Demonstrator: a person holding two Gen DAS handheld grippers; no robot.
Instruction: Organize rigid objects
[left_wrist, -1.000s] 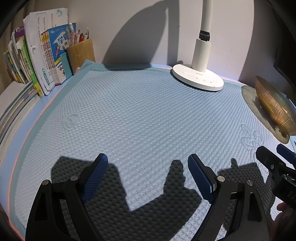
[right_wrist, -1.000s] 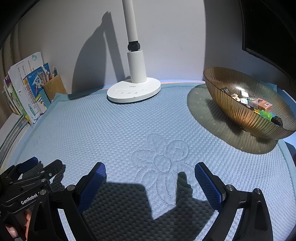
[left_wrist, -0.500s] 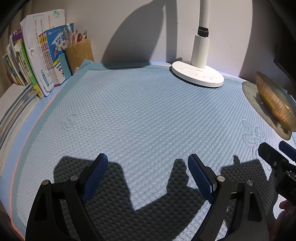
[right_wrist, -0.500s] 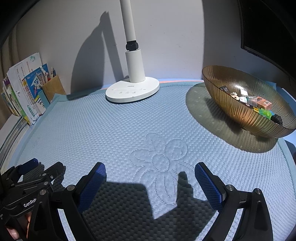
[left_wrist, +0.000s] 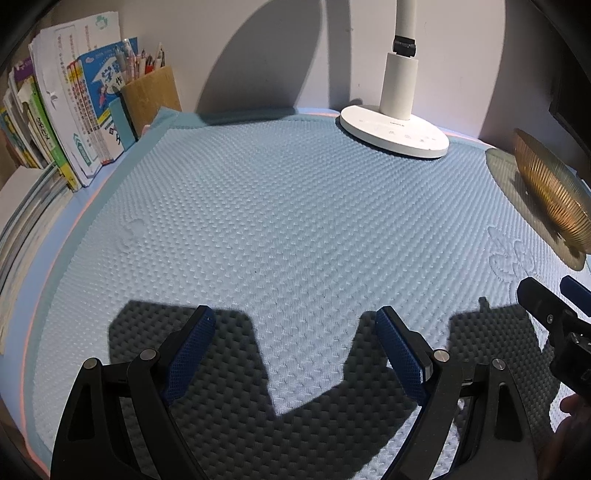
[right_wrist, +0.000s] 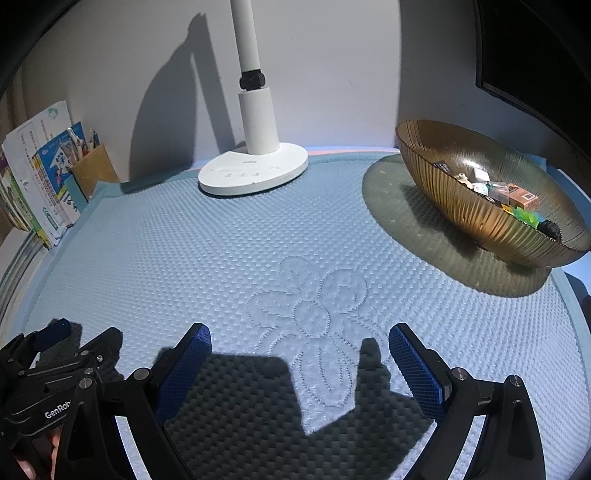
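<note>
Both the left hand-held gripper (left_wrist: 295, 325) and the right hand-held gripper (right_wrist: 299, 339) hover with jaws spread wide, empty, over the blue quilted mat (right_wrist: 221, 258). The small rigid objects (right_wrist: 495, 192) — blocks and trinkets — lie inside the amber ribbed glass bowl (right_wrist: 461, 206), right of the white lamp base (right_wrist: 255, 173).

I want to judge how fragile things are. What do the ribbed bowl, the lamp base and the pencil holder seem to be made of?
Ribbed bowl: probably amber tinted glass, perhaps plastic; glossy and translucent, since its shadow is tinted.
Lamp base: looks like white plastic, smooth and slightly glossy.
Pencil holder: seems wood or bamboo, matte tan; grain is not clear.
</note>
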